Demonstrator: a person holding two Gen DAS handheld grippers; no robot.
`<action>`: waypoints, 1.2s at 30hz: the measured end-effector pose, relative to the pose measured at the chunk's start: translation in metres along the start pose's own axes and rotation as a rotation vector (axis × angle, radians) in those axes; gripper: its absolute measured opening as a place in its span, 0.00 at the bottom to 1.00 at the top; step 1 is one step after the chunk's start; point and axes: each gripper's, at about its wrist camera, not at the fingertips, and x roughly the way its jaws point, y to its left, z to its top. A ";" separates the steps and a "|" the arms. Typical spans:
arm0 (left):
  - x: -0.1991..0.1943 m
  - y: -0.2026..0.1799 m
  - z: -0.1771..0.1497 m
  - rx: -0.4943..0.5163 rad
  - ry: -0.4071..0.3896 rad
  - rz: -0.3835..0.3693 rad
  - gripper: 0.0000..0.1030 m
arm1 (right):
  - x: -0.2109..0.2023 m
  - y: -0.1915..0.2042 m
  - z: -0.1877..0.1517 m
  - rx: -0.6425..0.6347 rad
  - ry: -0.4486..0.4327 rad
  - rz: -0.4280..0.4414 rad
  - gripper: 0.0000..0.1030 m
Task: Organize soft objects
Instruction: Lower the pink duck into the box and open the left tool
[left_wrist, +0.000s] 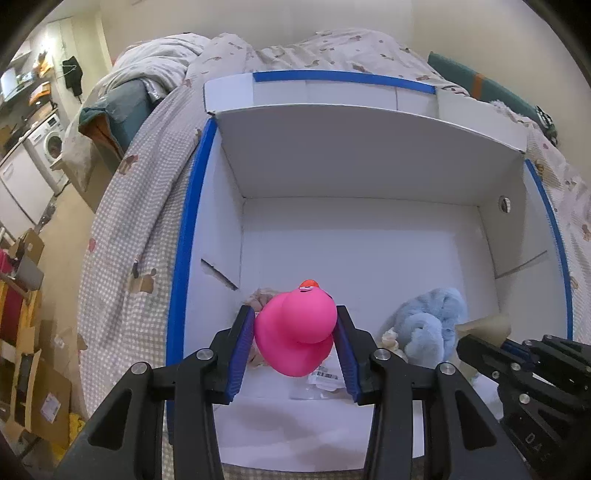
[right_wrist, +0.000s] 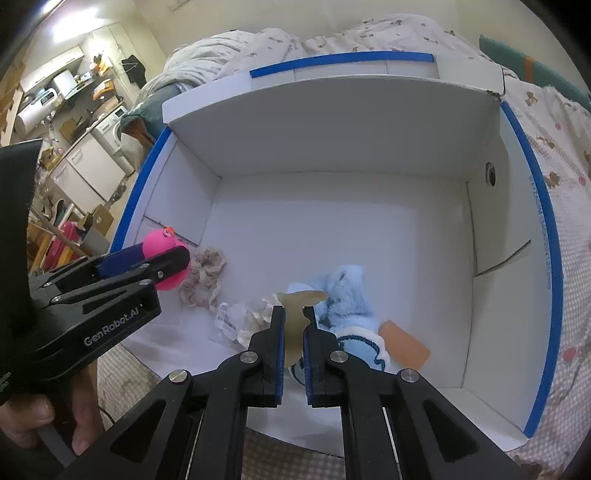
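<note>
Gripping a glossy pink rubber duck (left_wrist: 295, 328), my left hand-held gripper (left_wrist: 295, 332) hangs over the white blue-edged cardboard box (left_wrist: 369, 177). My right hand-held gripper (right_wrist: 293, 332) pinches a translucent beige soft piece (right_wrist: 295, 317). The box's far floor lies open.

- Pink rubber duck (left_wrist: 295, 328): held above the white box (left_wrist: 362, 243) floor.
- Blue plush (right_wrist: 347, 299), beige scrunchie (right_wrist: 205, 275), orange sponge (right_wrist: 404, 343): lying inside the box.
- Tan soft piece (right_wrist: 297, 317): upright above the box's near edge.

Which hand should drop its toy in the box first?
Probably left. The left gripper holds the pink duck over bare floor of the white box. The right gripper holds its beige toy above the blue plush.
</note>
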 end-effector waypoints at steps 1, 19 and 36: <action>0.000 -0.001 -0.001 0.005 -0.005 -0.003 0.38 | -0.001 0.000 0.000 0.004 -0.001 0.006 0.10; 0.003 -0.009 -0.005 0.066 0.014 0.014 0.47 | -0.007 -0.015 0.002 0.080 -0.040 0.031 0.11; -0.022 0.002 -0.001 0.012 -0.056 -0.014 0.59 | -0.020 -0.038 0.006 0.223 -0.080 0.069 0.87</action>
